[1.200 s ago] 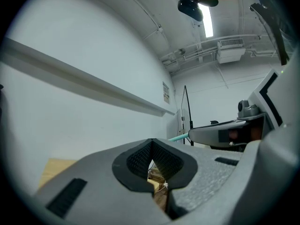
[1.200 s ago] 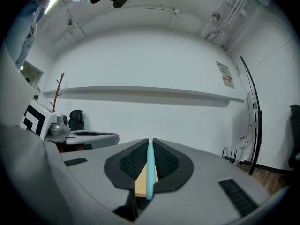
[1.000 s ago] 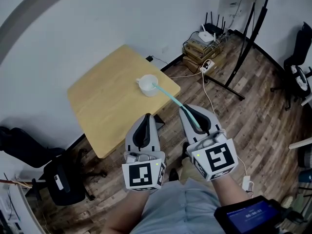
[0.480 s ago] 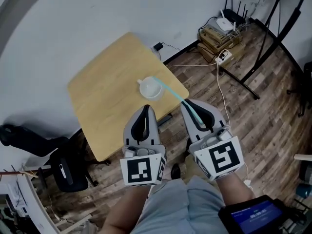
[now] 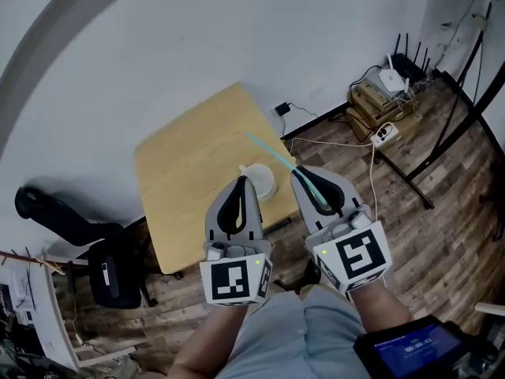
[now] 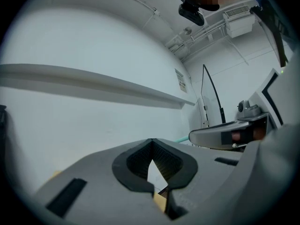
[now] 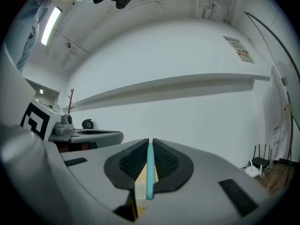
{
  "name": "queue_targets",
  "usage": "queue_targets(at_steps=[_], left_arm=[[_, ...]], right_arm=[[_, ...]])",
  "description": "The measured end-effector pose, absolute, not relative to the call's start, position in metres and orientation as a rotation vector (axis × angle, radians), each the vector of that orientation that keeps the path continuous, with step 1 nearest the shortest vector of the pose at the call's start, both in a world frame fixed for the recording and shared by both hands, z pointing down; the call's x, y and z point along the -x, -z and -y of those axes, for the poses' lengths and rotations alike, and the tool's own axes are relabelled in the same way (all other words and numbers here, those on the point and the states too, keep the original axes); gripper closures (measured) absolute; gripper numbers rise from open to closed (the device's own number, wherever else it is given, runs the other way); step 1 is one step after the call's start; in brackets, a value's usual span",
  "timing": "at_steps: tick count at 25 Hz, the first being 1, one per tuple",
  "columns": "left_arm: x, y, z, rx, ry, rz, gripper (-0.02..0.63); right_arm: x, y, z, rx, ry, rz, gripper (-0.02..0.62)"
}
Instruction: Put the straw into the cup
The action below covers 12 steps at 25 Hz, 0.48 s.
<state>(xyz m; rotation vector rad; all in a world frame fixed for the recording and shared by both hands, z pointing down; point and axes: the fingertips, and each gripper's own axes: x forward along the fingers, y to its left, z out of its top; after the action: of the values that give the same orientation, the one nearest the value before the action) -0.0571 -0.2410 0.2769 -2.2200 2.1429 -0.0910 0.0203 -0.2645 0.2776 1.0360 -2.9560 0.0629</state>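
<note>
The right gripper has its black ribbed jaws pinched on the thin teal plastic straw. The straw juts forward past the tips (free end out over the tabletop), slanting just beside the small round white cup, not in it. The cup stands near the edge of the light square wooden table. The left gripper, jaws together on nothing, hovers at the cup's near side.

A plain white wall fills the top and left of the head view. A long pale ledge runs across it, and a strip light glows at the upper left of the right gripper view. The floor is dark wood planks, with a light wooden table at centre near the wall. A black office chair sits at lower left, and at upper right a white router rests on stacked boxes beside a power strip.
</note>
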Motion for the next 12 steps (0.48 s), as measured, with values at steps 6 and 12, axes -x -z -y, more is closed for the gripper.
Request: queue_targets(at_steps=[6,12], left_arm=[[0.074,-0.255,0.243,2.136,0.044,-2.182,0.607],[0.085,-0.261,0.246,2.133,0.021,-2.215,0.607]], right_arm=[[-0.008,-0.256,0.272,-0.981,-0.001,2.994,0.572],[0.005,-0.270,0.269,-0.940,-0.029,2.964,0.572]])
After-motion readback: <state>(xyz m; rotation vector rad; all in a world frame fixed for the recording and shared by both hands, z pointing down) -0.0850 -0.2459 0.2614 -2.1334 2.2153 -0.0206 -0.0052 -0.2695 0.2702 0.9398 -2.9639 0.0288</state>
